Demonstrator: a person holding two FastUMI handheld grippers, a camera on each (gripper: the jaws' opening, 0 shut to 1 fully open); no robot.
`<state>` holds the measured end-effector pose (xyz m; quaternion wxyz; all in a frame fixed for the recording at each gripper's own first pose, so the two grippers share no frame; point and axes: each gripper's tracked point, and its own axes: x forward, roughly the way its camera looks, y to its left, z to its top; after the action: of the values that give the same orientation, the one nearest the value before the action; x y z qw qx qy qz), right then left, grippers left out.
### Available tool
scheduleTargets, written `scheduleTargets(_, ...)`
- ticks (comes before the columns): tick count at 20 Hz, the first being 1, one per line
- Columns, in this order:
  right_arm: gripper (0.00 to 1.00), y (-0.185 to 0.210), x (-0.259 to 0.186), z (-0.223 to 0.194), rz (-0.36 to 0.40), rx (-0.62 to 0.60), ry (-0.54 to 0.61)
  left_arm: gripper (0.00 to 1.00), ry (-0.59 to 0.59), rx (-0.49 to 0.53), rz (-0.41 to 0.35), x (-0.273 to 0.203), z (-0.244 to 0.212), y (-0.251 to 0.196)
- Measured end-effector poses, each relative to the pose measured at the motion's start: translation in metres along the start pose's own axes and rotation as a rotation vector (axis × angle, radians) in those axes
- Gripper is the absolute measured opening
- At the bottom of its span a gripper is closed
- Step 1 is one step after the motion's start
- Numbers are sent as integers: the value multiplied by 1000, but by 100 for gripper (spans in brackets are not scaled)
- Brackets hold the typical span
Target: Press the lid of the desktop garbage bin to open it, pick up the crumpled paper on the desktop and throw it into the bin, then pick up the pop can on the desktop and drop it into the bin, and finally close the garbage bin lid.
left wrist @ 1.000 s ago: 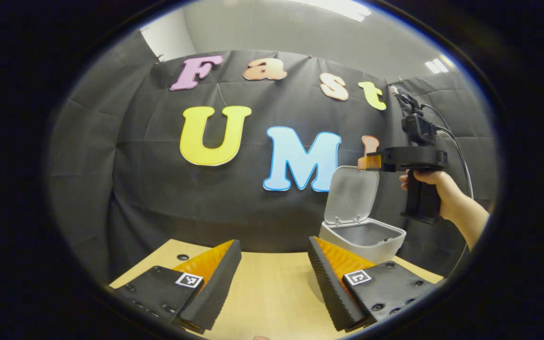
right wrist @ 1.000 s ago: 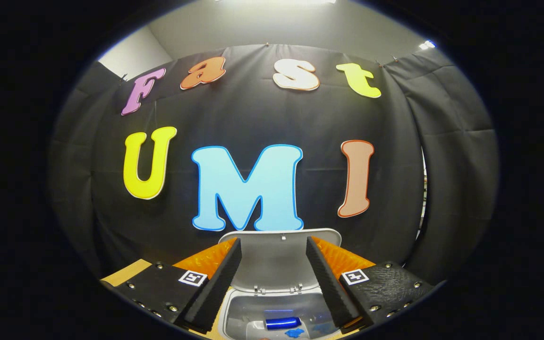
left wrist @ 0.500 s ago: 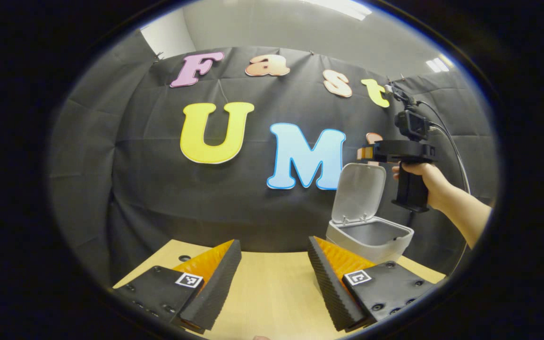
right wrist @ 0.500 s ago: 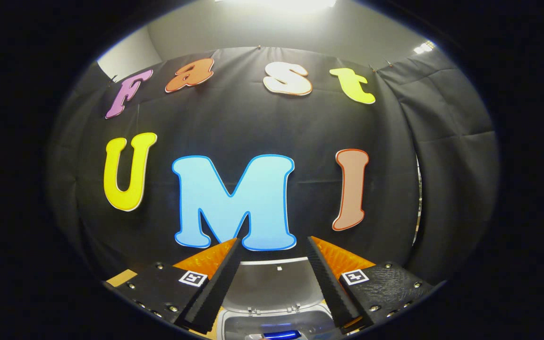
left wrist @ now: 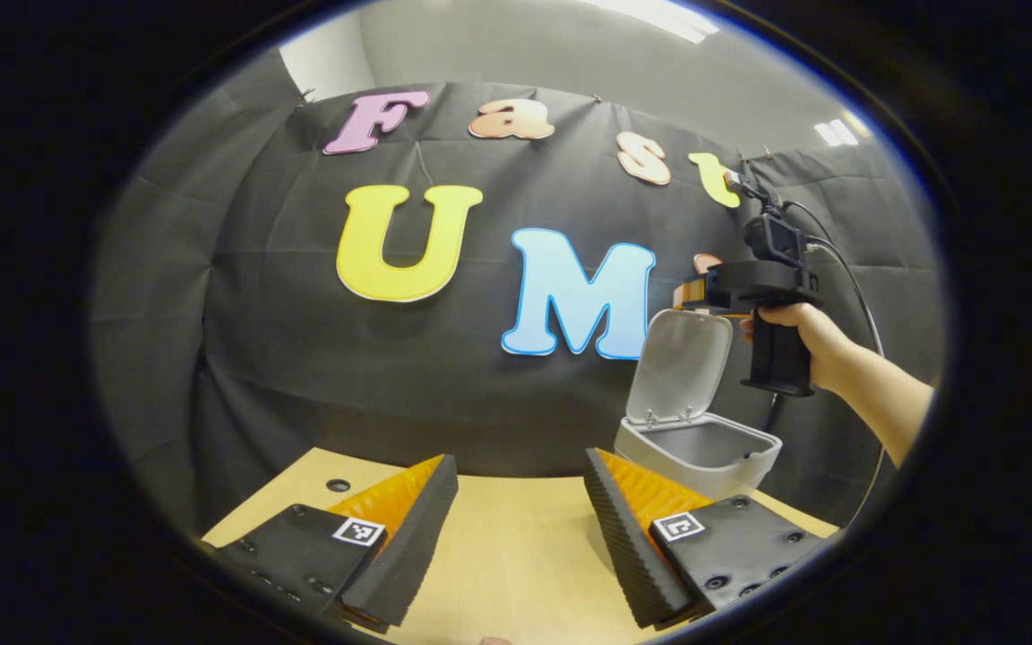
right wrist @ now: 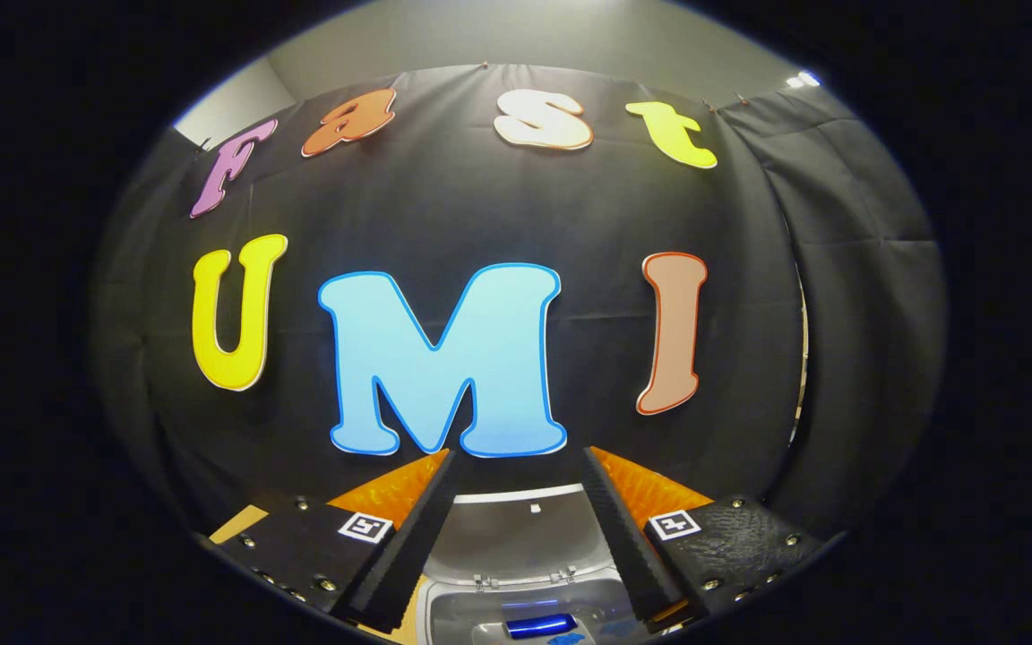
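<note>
The shiny blue pop can [right wrist: 536, 624] lies on its side, long axis crosswise, inside the smooth grey plastic bin [left wrist: 704, 452]; its rounded lid [left wrist: 679, 363] stands upright. Both the right gripper [right wrist: 516, 511] and left gripper [left wrist: 516, 511] hang spread and empty.

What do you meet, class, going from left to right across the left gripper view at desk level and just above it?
Small dark hole in the desktop → left tongs, open → bin with its raised lid → hand holding the right tongs.
</note>
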<state>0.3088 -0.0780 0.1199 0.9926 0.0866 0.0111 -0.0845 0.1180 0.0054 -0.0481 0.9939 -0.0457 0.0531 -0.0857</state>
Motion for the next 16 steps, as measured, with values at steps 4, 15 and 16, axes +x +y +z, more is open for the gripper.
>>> scheduleTargets(4,89,-1,-11,-4,0,-5,6,93,-13,9,7,-6,3,1)
scheduleTargets(15,89,-7,-64,-31,46,-5,34,95,-28,2,27,-44,-5,-22)
scheduleTargets(16,89,-7,-68,-34,48,-7,37,93,-28,4,27,-47,-5,-25)
